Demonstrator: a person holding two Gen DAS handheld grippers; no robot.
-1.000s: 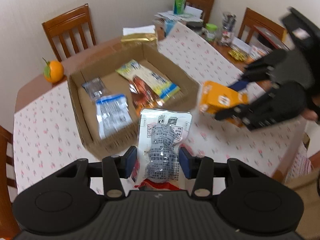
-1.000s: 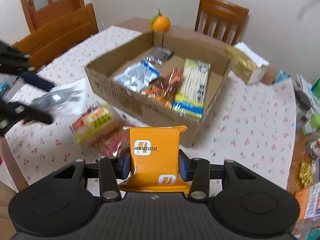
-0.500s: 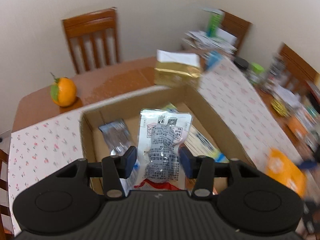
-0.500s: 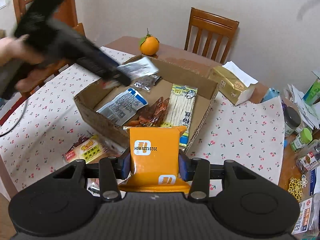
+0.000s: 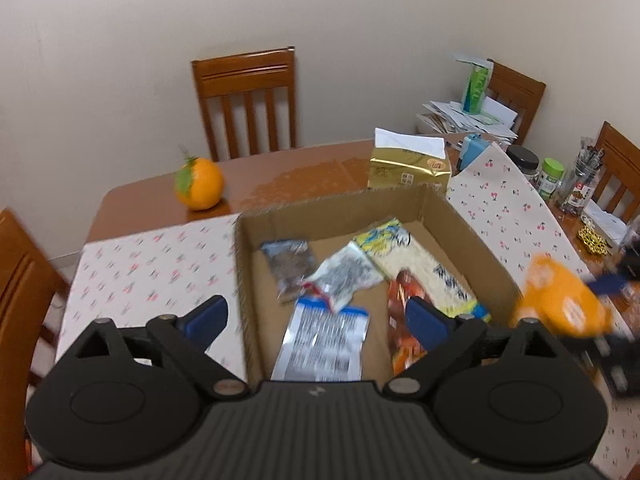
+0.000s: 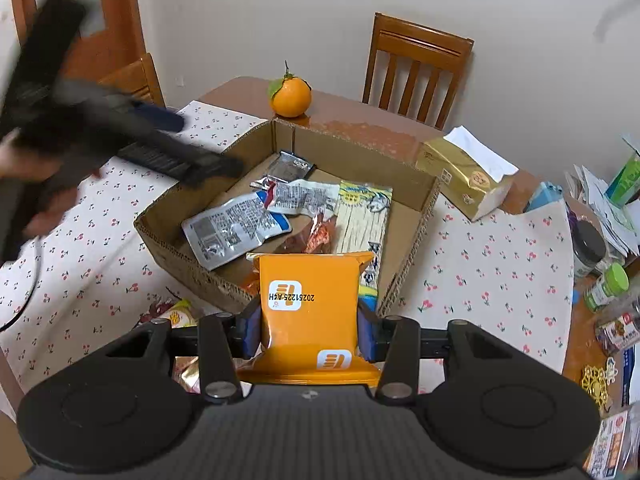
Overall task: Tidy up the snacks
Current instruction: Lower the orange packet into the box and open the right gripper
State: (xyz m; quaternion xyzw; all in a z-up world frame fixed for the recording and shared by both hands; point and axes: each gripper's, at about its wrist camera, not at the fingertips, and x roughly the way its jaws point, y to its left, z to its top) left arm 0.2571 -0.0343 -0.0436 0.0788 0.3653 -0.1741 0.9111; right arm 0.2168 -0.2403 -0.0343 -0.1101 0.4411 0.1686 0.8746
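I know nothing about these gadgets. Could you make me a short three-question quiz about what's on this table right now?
1. True or false: the left hand-held gripper is carrying a snack packet.
2. What does the right hand-held gripper hold? A) the orange fruit B) an orange packet C) the gold tissue pack
3. Fill in: the orange fruit sits on the bare wooden table, outside the cardboard ____.

Key
1. False: its jaws are spread with nothing between them.
2. B: the orange packet is clamped between its fingers.
3. box: the cardboard box holds several packets, among them a white packet with grey print.
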